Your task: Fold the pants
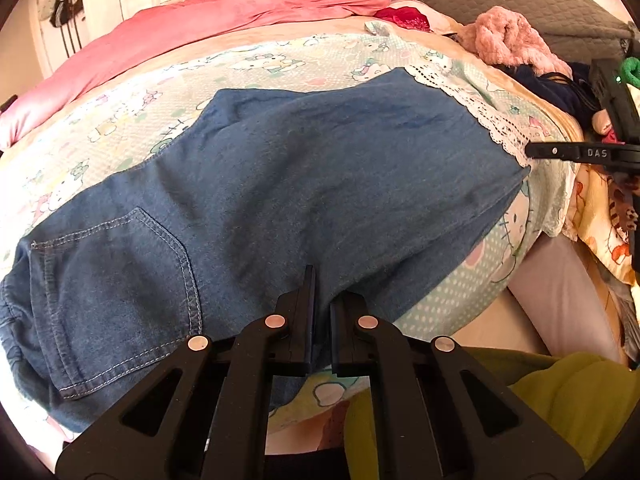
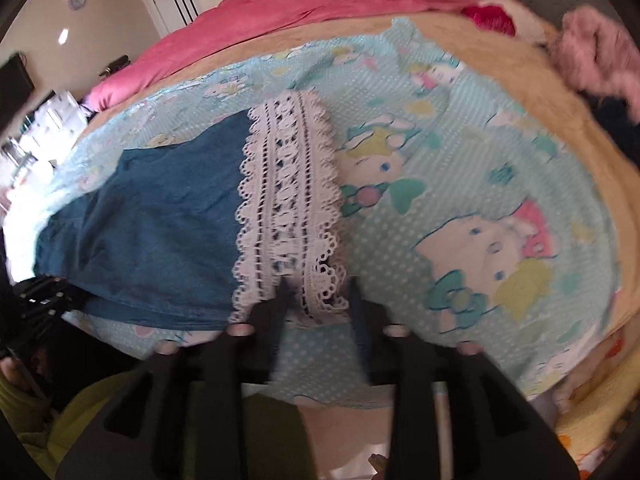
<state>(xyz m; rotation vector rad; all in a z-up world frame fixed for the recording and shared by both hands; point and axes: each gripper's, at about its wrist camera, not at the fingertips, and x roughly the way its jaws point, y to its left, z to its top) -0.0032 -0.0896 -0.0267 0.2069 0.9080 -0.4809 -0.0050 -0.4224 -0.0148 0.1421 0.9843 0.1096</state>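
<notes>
My left gripper [image 1: 322, 312] pinches denim pants [image 1: 300, 184]; only its view shows back pocket [image 1: 116, 280]. Right gripper [image 2: 316, 292] parted, straddling lace hem [image 2: 288, 200], blurred. Pink blanket [image 1: 224, 20] beyond.

Lighting bright and even, daylight-like. Left wrist view sharp; the pants [image 1: 304, 184] show clear stitching, soft shadows only. Right wrist view smeared throughout, probably motion blur; the lace hem [image 2: 288, 208] is soft, and glare washes out its left edge. Both views bow strongly, corners black.
</notes>
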